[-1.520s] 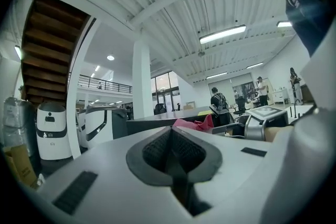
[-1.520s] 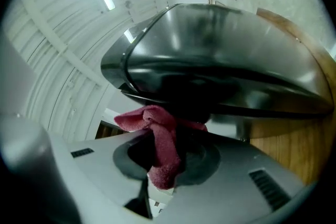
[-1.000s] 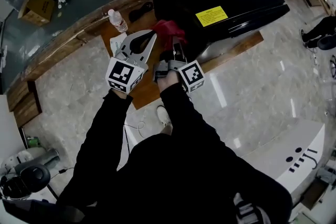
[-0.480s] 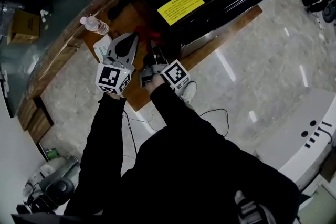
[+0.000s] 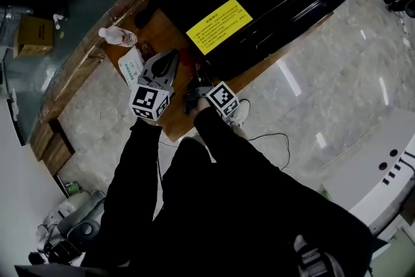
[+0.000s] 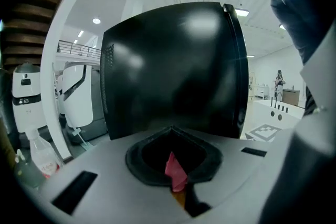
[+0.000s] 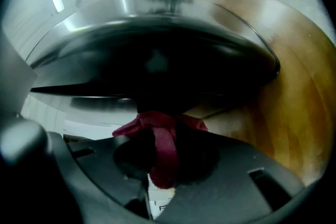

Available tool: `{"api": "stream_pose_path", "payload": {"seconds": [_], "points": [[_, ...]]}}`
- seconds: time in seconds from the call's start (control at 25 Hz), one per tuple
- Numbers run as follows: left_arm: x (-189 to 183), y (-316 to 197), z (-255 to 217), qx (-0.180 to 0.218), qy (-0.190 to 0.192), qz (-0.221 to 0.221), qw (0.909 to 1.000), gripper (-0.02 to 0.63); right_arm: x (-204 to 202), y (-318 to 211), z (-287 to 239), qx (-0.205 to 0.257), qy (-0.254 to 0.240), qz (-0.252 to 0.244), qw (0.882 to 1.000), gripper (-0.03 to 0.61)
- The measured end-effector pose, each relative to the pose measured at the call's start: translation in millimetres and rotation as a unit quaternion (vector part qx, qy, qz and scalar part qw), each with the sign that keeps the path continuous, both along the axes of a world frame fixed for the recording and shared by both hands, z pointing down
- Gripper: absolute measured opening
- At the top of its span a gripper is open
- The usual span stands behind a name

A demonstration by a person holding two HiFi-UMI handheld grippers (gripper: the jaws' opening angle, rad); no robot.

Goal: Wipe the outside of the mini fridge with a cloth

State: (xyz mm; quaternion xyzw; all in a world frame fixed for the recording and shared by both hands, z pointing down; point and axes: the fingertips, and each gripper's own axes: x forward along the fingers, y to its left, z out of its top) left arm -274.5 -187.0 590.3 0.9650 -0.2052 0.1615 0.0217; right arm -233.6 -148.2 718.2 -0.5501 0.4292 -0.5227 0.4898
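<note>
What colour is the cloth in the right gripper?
The cloth is dark red, clearest in the right gripper view.

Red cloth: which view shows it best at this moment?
Right gripper view: the red cloth sits large and central, clamped in the right gripper close to the mini fridge. Left gripper view catches only a red sliver; head view, barely a speck.
</note>
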Motion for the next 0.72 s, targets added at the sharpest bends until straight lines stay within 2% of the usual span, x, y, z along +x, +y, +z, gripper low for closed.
{"api": "stream_pose_path", "payload": {"seconds": [0.2, 0.36, 0.44, 0.56, 0.72], "points": [[-1, -7, 28, -0.023, 0.003, 0.030, 0.9993, 0.006, -6, -2, 35, -0.039, 0.008, 0.020, 0.999, 0.074], [-8, -8, 33, -0.037, 0.017, 0.070, 0.9967, 0.006, -4, 6, 61, -0.074, 0.014, 0.073, 0.994, 0.074], [-13, -8, 29, -0.038, 0.016, 0.092, 0.9949, 0.006, -3, 9, 63, -0.080, 0.035, 0.085, 0.993, 0.072], [-29, -12, 13, -0.037, 0.012, 0.110, 0.9932, 0.006, -12, 5, 35, -0.062, 0.084, 0.083, 0.991, 0.071], [-53, -29, -42, -0.017, 0.044, 0.125, 0.9910, 0.006, -43, -26, -48, 0.008, 0.122, 0.081, 0.989, 0.071]]}}
